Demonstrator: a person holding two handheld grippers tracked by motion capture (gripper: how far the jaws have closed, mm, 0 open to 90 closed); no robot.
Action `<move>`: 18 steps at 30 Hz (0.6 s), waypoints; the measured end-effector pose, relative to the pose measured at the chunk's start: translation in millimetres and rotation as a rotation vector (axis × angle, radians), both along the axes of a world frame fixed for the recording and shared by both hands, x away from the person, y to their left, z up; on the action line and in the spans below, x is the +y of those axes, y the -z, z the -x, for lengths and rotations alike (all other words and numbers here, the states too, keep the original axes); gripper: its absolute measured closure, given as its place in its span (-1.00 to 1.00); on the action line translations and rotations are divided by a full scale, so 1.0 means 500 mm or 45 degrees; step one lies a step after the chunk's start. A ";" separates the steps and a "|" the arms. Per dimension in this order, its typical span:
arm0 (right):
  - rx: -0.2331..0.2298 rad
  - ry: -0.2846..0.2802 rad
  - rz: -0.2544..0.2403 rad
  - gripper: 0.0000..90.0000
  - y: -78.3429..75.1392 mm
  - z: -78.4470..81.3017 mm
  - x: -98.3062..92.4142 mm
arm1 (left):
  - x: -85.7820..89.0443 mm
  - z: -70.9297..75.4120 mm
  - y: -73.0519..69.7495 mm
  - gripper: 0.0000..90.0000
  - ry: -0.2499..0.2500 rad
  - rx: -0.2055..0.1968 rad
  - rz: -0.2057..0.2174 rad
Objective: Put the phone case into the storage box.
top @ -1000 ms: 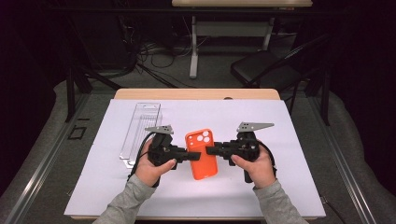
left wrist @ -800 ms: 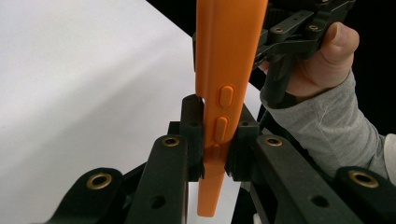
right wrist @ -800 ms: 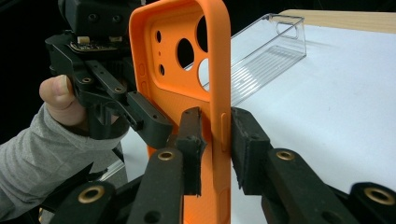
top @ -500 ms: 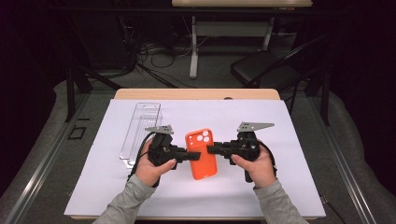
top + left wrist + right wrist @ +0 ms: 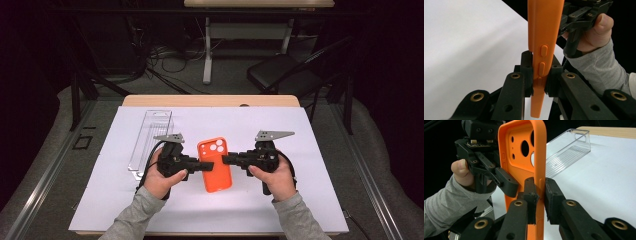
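While a white sheet (image 5: 320, 200) covers most of the table (image 5: 210, 100), a clear tray (image 5: 150, 140) lies on its far left part, well apart from the hands. Near the sheet's middle an orange case (image 5: 215, 165) is held between the two tools, its camera holes at the far end.

From the left, the left gripper (image 5: 206, 165) clamps the case's left edge; in the left gripper view its jaws press on both faces of the edge by the side buttons, so it is closed tight on the case (image 5: 543, 45). From the right, the right gripper (image 5: 228, 159) meets the opposite edge. Its jaws have just been closing, and in the right gripper view they stand narrow with the case's (image 5: 524, 162) rim between them, the pads pressing on it. Beyond the case that view shows the tray (image 5: 566, 150) on the sheet (image 5: 609, 175).
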State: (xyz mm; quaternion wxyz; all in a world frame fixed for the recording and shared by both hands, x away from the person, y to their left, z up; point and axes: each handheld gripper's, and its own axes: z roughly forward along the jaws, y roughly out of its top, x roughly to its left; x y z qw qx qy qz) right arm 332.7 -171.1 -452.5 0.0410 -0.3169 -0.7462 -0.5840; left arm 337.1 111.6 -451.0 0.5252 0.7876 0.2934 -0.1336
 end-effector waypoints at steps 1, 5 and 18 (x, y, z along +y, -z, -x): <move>-0.002 0.002 -0.003 0.80 0.000 0.000 0.001 | 0.000 0.000 0.000 0.78 0.001 0.000 -0.001; -0.009 -0.004 0.003 0.81 0.001 -0.001 0.000 | 0.001 -0.001 0.000 0.78 -0.001 0.005 0.004; -0.015 -0.004 0.004 0.81 0.000 0.001 0.001 | 0.001 -0.001 0.000 0.78 -0.001 0.005 0.003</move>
